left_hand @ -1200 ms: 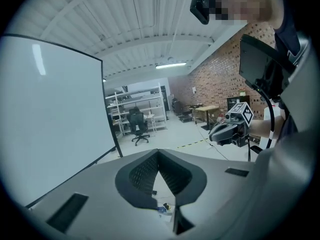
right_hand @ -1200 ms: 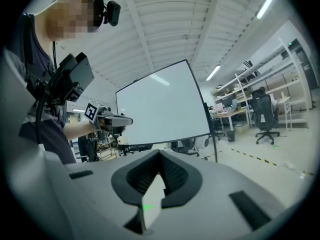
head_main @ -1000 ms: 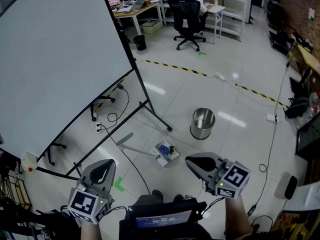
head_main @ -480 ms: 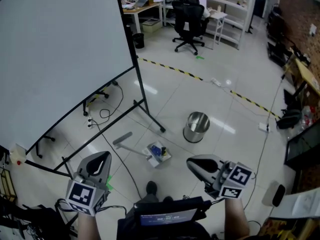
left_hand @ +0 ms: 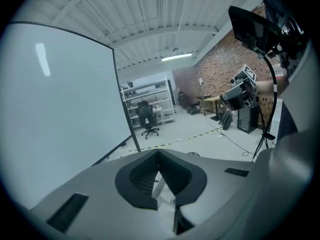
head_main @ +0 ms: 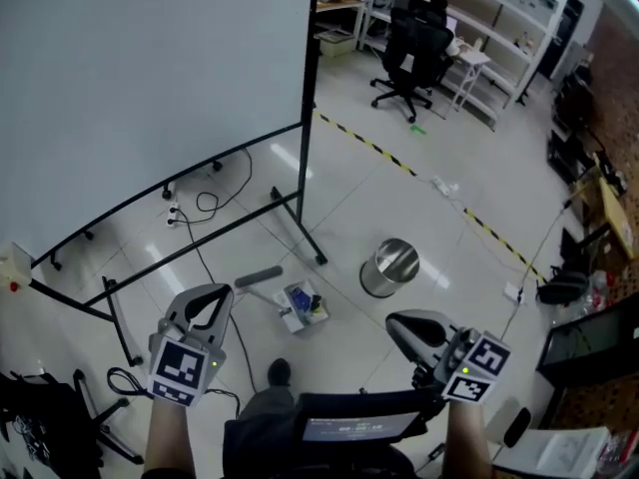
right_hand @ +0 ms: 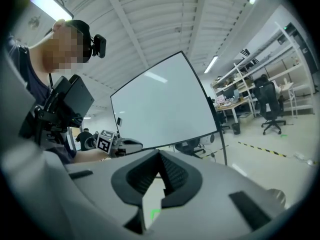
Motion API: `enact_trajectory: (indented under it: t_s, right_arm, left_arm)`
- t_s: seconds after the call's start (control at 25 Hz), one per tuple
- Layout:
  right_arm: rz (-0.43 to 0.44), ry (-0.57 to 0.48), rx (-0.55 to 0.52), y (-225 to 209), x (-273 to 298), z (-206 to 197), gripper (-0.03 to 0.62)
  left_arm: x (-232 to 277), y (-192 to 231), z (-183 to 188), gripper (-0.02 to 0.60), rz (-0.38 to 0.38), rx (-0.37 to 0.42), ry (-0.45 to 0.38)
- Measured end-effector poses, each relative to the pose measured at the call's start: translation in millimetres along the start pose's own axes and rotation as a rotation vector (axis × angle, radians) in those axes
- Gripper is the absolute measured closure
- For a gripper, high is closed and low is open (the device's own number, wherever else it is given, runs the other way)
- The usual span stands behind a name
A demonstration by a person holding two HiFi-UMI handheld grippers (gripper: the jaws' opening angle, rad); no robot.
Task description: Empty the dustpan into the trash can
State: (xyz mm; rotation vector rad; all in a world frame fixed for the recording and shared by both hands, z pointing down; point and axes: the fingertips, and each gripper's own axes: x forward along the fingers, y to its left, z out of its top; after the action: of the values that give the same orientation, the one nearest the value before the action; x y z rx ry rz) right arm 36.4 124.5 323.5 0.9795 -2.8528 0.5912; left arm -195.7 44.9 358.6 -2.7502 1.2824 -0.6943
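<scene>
A white dustpan (head_main: 300,307) with small debris in it lies on the glossy floor, its grey handle (head_main: 258,277) pointing left. To its right stands a round steel trash can (head_main: 389,266), open at the top. My left gripper (head_main: 213,298) hangs above the floor just left of the dustpan, jaws shut and empty. My right gripper (head_main: 398,324) is held below the can in the head view, also shut and empty. In the left gripper view the closed jaws (left_hand: 159,157) point past the screen stand. The right gripper view shows its own shut jaws (right_hand: 159,157) and the left gripper (right_hand: 113,145).
A big white screen (head_main: 150,88) on a black wheeled stand (head_main: 300,230) fills the left side, with cables (head_main: 210,203) on the floor under it. Yellow-black tape (head_main: 399,163) crosses the floor. An office chair (head_main: 409,53) and desks stand at the back.
The person has stepped along the floor; both grippers moved with them, the left one lower. The screen now fills more of the head view. Both jaws stayed shut.
</scene>
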Motion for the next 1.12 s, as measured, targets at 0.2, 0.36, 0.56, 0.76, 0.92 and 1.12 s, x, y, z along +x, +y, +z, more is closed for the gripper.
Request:
enact_trajectory:
  t_s: [0.2, 0.36, 0.56, 0.76, 0.92, 1.12]
  right_arm:
    - [0.089, 0.062, -0.029, -4.6, 45.7, -9.2, 0.576]
    - [0.060, 0.053, -0.017, -20.3, 74.8, -7.6, 0.576]
    - [0.064, 0.109, -0.045, -32.6, 101.7, -11.2, 0.576]
    - [0.051, 0.146, -0.077, -33.0, 129.5, -12.9, 0.576]
    - [0.060, 0.175, -0.081, -27.7, 146.9, -18.8, 0.576]
    - [0.054, 0.192, -0.069, -26.8, 148.9, -26.6, 0.576]
  left_arm:
    - [35.1, 9.2, -26.9, 0.581, -0.071, 0.090, 0.040]
    - [59.9, 15.5, -34.3, 0.581, -0.116, 0.104, 0.031]
    - [78.7, 27.2, -43.3, 0.583, -0.147, 0.121, -0.005]
    - [86.1, 34.0, -58.1, 0.581, -0.200, 0.089, -0.029]
    - [90.0, 33.6, -70.3, 0.555, -0.242, 0.059, -0.044]
    - [97.9, 32.1, -83.9, 0.511, -0.268, 0.075, -0.018]
